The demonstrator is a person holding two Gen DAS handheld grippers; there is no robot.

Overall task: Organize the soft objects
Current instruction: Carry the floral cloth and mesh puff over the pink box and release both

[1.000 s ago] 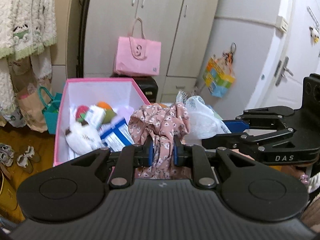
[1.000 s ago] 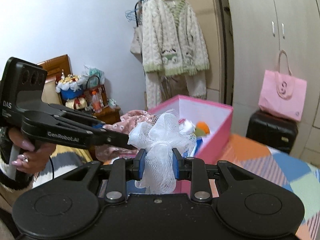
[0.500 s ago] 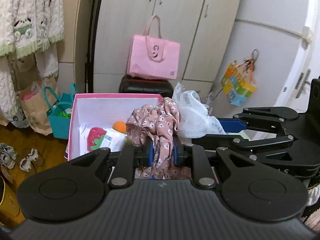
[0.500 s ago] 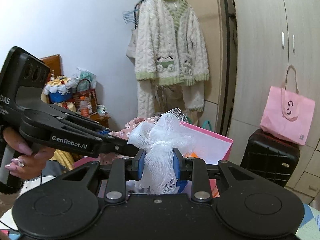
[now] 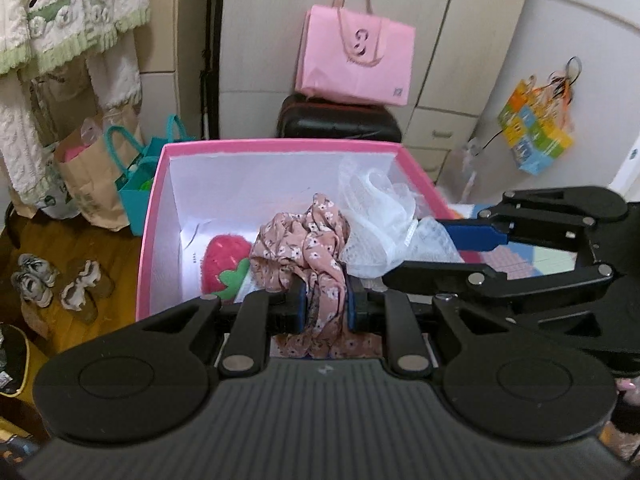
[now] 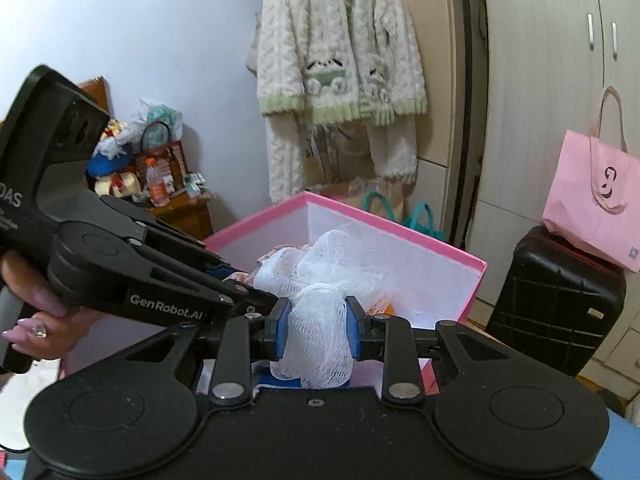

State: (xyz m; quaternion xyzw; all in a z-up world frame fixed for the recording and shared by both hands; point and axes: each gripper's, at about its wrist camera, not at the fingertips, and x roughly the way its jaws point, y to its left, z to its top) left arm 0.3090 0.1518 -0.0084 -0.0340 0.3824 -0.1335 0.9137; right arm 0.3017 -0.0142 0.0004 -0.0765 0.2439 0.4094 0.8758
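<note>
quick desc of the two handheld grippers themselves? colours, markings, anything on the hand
Both are matte black linkage bodies with round caps, silver pivot pins and blue pads on the fingers. The left gripper, seen from the right wrist, reads "GenRobot.AI" and "DAS" in white. The left hand has long pale pink nails and a ring. The right gripper looks identical.

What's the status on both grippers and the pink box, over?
Left gripper shut on floral cloth. Right gripper shut on white mesh pouf. Both held over pink box; strawberry plush inside. Nothing blocking.
</note>
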